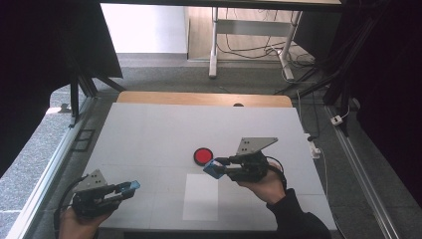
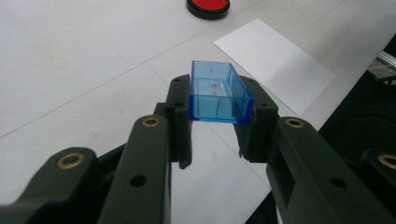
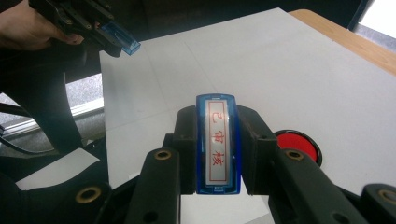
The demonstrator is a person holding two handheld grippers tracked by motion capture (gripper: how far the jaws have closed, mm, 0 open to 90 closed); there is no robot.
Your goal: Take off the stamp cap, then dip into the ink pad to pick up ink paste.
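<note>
I count two grippers, two blue plastic pieces, one red ink pad and one sheet of paper on the white table. My left gripper sits at the near left corner, its jaws closed on a clear blue stamp cap — an open-topped little box, and I see nothing inside it except a faint red mark on its floor. My right gripper hovers near the table's middle, jaws clamped on the two long sides of a blue stamp, whose white face carries three red characters in a red frame and is turned toward the camera. The round red ink pad lies uncovered just beside the stamp's tip. The white paper sheet lies flat at the near edge — between the two grippers, bare.
</note>
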